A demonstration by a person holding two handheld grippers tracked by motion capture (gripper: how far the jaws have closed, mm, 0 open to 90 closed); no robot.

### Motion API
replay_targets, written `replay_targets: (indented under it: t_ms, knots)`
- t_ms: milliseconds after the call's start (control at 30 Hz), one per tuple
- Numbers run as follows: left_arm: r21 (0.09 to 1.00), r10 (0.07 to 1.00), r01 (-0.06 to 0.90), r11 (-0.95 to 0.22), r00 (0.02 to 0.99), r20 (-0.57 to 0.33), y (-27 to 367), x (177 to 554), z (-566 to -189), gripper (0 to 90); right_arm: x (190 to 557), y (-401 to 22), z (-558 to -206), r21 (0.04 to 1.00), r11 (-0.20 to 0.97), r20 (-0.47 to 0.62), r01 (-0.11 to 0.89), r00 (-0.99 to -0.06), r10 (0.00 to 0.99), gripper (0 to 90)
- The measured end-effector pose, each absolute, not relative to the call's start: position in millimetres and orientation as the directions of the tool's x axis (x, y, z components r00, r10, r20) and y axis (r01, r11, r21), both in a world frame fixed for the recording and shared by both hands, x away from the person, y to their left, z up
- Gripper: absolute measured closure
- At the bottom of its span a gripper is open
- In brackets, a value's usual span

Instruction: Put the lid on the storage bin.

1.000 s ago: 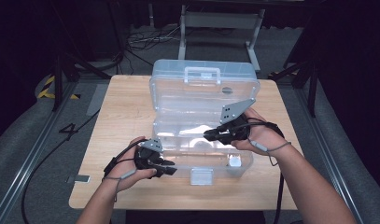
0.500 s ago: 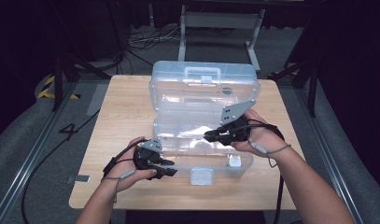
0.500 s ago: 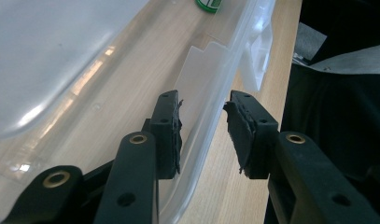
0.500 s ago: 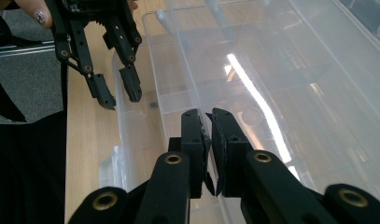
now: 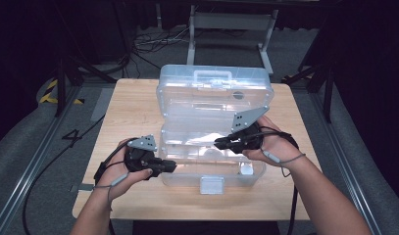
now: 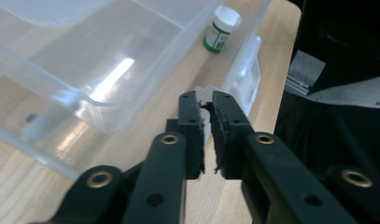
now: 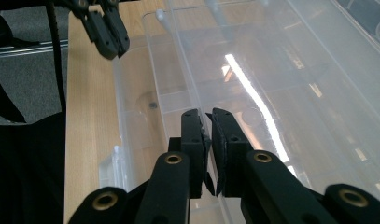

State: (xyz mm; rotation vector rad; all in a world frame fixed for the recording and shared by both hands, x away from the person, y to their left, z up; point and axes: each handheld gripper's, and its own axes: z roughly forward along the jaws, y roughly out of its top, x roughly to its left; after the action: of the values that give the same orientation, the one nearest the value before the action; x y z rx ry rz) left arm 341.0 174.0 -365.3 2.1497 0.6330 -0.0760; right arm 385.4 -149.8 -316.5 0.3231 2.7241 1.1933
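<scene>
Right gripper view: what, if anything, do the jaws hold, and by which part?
The right gripper appears to pinch the clear box by a thin inner rim.

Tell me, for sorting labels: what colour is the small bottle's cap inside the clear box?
White, above a green-and-white label, on the small bottle; the left gripper view shows it best.

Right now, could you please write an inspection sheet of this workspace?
Surface: wooden table, bare around the box.
Job's things: clear plastic box, lid raised; small white bottle with green label inside, upright.
Clutter: nothing seen.
Grippers: left gripper at the box's front left corner, its jaws have just been closing, nothing between them; right gripper over the open box, shut, empty.
Cables: black cable on the floor, left.
Surroundings: metal frame behind the table, dark room.
</scene>
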Motion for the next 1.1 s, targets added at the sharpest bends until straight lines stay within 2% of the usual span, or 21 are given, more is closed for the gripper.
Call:
replay_targets:
  t_ms: [133, 633, 1100]
  knots:
    - [0.763, 0.418, 0.461, -0.454, 0.866, -0.275, 183, 343, -355, 89.1, 384, -150, -317, 0.739, 0.659, -0.05, 0.139, -0.964, 0.26, 84.1]
    - [0.874, 0.504, 0.393, -0.287, 0.838, -0.21, 208, 354, -329, 89.0, 380, -151, -318, 0.737, 0.661, -0.058, 0.143, -0.961, 0.272, 83.4]
    - [0.895, 0.559, 0.384, -0.227, 0.804, -0.203, 201, 374, -325, 87.5, 376, -153, -322, 0.746, 0.648, -0.05, 0.154, -0.957, 0.286, 83.1]
